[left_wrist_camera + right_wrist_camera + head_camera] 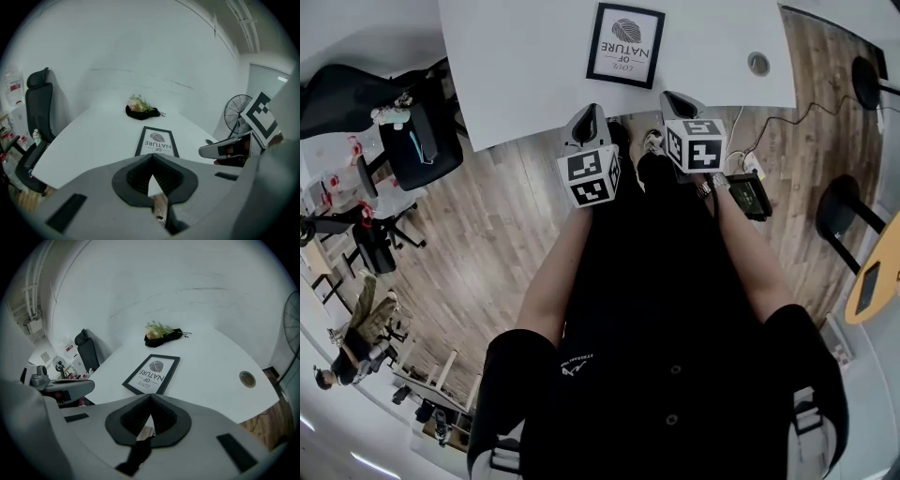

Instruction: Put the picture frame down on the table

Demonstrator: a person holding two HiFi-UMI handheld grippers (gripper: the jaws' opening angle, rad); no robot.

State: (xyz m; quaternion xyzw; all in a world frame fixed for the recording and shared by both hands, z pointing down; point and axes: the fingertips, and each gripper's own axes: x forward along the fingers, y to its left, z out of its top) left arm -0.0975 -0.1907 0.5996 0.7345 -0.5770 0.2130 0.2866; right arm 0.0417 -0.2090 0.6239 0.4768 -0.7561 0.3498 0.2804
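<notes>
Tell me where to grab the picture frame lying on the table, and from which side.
I'd take the picture frame by its near short edge, coming from the person's side: it lies flat on the table, so only its thin border offers a hold.

I count one picture frame, one table and one bouquet. Two grippers are mine: left gripper, right gripper.

The picture frame lies flat on the table.
</notes>
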